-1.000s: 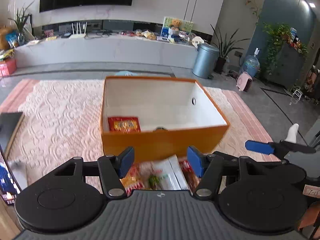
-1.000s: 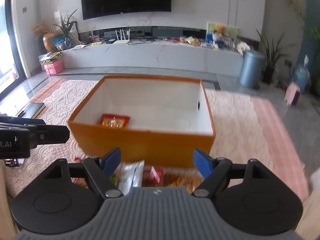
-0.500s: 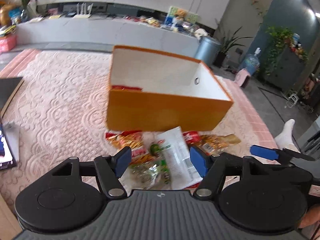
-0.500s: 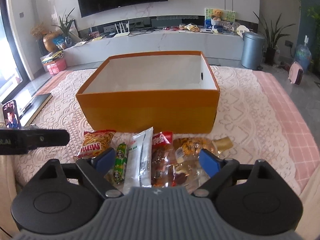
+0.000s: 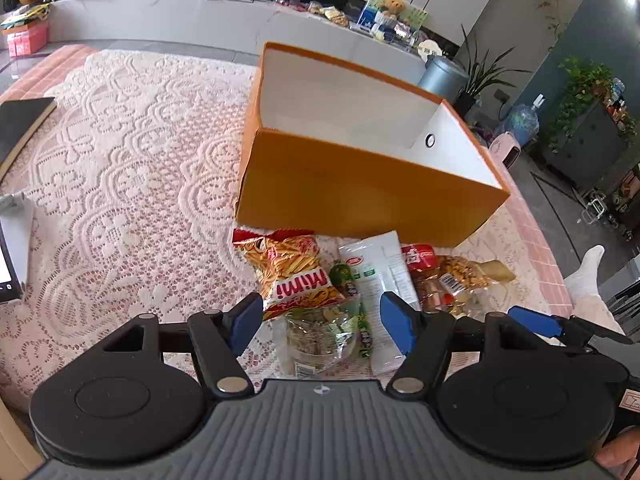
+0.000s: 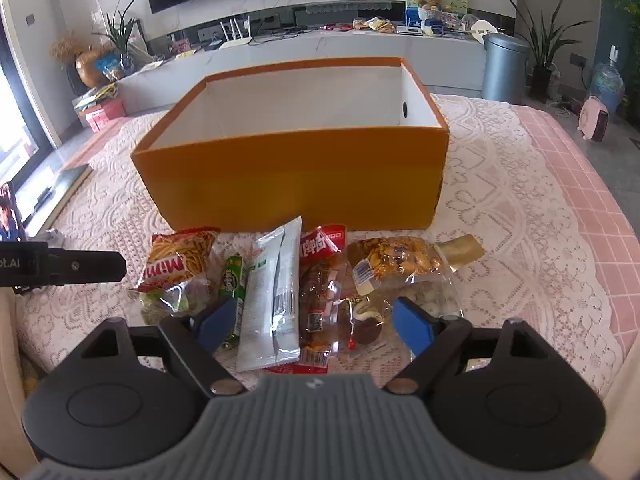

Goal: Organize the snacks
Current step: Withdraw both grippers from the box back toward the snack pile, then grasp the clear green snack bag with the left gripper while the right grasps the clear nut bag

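An open orange box [image 5: 360, 188] [image 6: 296, 184] with white inside stands on the lace cloth. Several snack packs lie in front of it: a red Mimi pack [image 5: 292, 272] [image 6: 176, 264], a clear bag with green bits [image 5: 320, 336], a green stick pack [image 6: 231, 280], a white pack [image 5: 380, 276] [image 6: 276, 288], a red pack [image 6: 320, 280] and a nut bag [image 6: 396, 260]. My left gripper [image 5: 322, 320] is open and empty above the clear bag. My right gripper [image 6: 316, 324] is open and empty above the white and red packs.
A pink lace cloth [image 5: 132, 184] covers the table. A phone on a stand [image 5: 12, 240] is at the left edge. A long white TV counter [image 6: 320, 48] and a grey bin [image 6: 504, 68] stand beyond the table.
Both grippers have pulled back from over the box and dropped low toward the snacks. The box's inside floor and the red pack in it are now hidden behind its front wall.
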The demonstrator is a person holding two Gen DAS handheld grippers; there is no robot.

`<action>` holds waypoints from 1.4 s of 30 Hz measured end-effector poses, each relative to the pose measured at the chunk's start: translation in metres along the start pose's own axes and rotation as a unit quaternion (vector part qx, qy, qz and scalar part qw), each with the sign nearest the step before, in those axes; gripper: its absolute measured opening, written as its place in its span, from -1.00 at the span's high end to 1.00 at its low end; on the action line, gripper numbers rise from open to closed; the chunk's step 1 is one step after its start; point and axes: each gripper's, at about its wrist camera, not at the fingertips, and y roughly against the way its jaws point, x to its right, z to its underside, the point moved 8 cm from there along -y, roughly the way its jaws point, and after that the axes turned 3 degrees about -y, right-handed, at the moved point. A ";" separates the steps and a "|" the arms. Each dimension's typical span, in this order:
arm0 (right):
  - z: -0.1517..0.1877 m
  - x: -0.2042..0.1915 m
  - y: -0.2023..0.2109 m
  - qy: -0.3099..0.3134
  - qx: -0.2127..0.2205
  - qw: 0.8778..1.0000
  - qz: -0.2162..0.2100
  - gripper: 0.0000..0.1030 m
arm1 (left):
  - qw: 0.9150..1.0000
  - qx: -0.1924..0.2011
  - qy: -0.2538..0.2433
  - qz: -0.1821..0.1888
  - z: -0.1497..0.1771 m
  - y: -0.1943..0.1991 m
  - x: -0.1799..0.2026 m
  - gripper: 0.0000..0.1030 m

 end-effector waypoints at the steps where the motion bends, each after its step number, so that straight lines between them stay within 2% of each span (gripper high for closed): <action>1: 0.000 0.000 -0.002 0.003 0.000 1.000 0.001 -0.56 | 1.000 -0.003 0.000 0.000 0.000 -0.003 0.000 -0.53; 2: 0.000 0.000 -0.004 0.005 -0.002 1.000 0.002 -0.54 | 1.000 -0.006 0.000 0.000 0.000 -0.005 -0.001 -0.53; 4: -0.001 0.000 -0.009 0.005 -0.008 1.000 0.001 -0.39 | 1.000 -0.011 -0.001 -0.004 0.001 -0.011 -0.002 -0.53; 6: -0.001 0.000 -0.014 0.003 -0.014 1.000 -0.001 -0.36 | 1.000 -0.015 -0.003 -0.017 0.001 -0.017 -0.004 -0.53; 9: 0.000 -0.005 -0.020 0.007 -0.017 1.000 -0.007 -0.22 | 0.999 -0.025 -0.012 -0.037 0.003 -0.027 -0.007 -0.53; 14: 0.001 -0.014 -0.026 0.025 -0.020 0.999 -0.022 -0.08 | 0.998 -0.055 -0.037 -0.005 0.012 -0.034 0.004 -0.49; 19: 0.002 -0.017 -0.033 0.036 -0.025 0.999 -0.024 0.05 | 0.994 -0.076 -0.077 -0.019 0.026 -0.048 0.012 -0.48; 25: 0.005 -0.017 -0.039 0.039 -0.026 0.998 -0.034 0.25 | 0.994 -0.087 -0.068 -0.017 0.032 -0.060 0.010 -0.46; 33: 0.007 -0.025 -0.050 0.054 -0.028 0.997 -0.050 0.33 | 0.995 -0.079 -0.059 -0.009 0.032 -0.065 0.010 -0.34; 34: 0.008 -0.025 -0.052 0.051 -0.031 0.997 -0.050 0.34 | 0.995 -0.078 -0.056 -0.003 0.032 -0.066 0.010 -0.19; 37: 0.008 -0.021 -0.049 0.047 -0.029 0.997 -0.050 0.33 | 0.996 -0.076 -0.051 -0.002 0.032 -0.066 0.010 -0.07; 42: -0.002 0.003 -0.038 0.040 -0.006 0.999 -0.016 0.33 | 0.995 -0.071 -0.064 -0.002 0.032 -0.056 0.016 0.01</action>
